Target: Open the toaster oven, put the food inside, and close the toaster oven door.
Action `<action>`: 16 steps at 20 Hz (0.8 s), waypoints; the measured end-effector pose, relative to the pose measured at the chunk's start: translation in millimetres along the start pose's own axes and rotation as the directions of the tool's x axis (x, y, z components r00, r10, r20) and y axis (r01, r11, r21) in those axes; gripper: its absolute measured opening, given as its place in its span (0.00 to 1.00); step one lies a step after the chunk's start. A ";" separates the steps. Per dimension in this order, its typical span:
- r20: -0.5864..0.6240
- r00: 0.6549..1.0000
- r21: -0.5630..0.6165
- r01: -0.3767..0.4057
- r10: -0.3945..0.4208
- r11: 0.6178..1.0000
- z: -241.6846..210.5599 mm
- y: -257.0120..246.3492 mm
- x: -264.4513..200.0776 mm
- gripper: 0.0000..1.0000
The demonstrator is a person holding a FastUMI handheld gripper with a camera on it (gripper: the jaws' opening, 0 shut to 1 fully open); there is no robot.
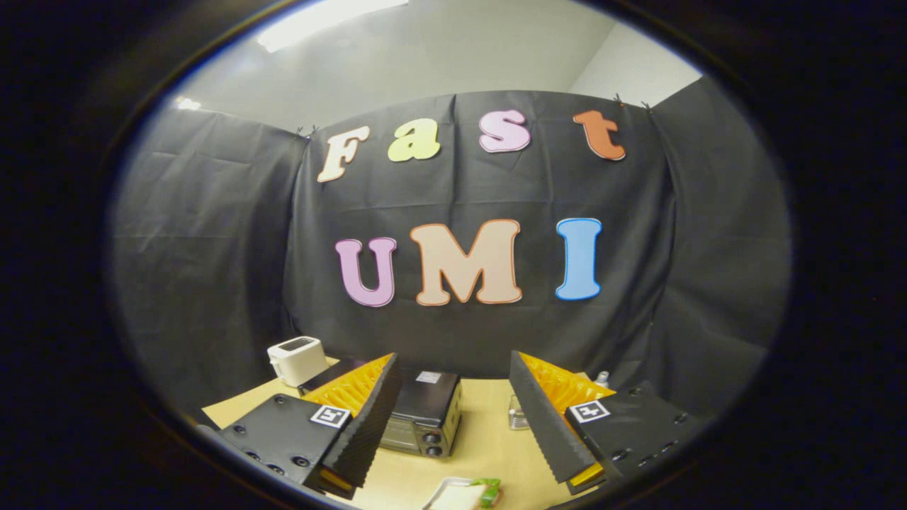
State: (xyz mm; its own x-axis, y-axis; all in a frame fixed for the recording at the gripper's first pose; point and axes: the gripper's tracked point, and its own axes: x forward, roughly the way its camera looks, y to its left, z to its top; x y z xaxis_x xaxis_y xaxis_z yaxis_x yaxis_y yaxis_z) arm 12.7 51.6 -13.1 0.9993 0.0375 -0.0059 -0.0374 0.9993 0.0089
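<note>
Gripper (453, 425) fingers spread wide apart, holding nothing, raised over the tabletop (489, 439). Oven (425, 414) sits between the fingers, partly behind the left one, door shut. Food (468, 494) on a plate lies on the tabletop below and between the fingertips. White toaster (297, 360) beyond left finger; small jar (518, 414) just by right finger.

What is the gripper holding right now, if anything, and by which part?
Nothing. The gripper is open with bare table between its fingers; the toaster oven sits ahead by one finger, door shut, and the food lies on the table.
</note>
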 end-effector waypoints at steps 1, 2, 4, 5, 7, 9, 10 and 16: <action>-0.004 1.000 0.012 -0.016 0.016 1.000 -5.5 9.5 0.0 0.96; -0.006 0.999 0.027 -0.033 0.033 0.999 -12.2 20.4 0.7 0.96; -0.005 0.998 0.046 -0.057 0.058 0.997 -24.3 39.1 2.6 0.96; -0.003 0.998 0.049 -0.064 0.065 0.997 -29.6 47.8 3.2 0.96; 0.012 0.998 0.054 -0.068 0.068 0.996 -43.1 65.2 4.9 0.96; 0.028 0.997 0.061 -0.071 0.069 0.996 -60.8 83.6 7.8 0.96; 0.040 0.997 0.059 -0.067 0.064 0.996 -70.7 90.8 10.1 0.96; 0.040 0.999 0.074 -0.006 0.003 0.997 -143.0 121.1 41.6 0.96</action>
State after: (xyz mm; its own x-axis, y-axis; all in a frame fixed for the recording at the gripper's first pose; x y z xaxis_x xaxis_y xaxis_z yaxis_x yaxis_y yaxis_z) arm 48.8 175.4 -155.2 0.9986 0.0406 0.0343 -0.0433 0.9956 0.0828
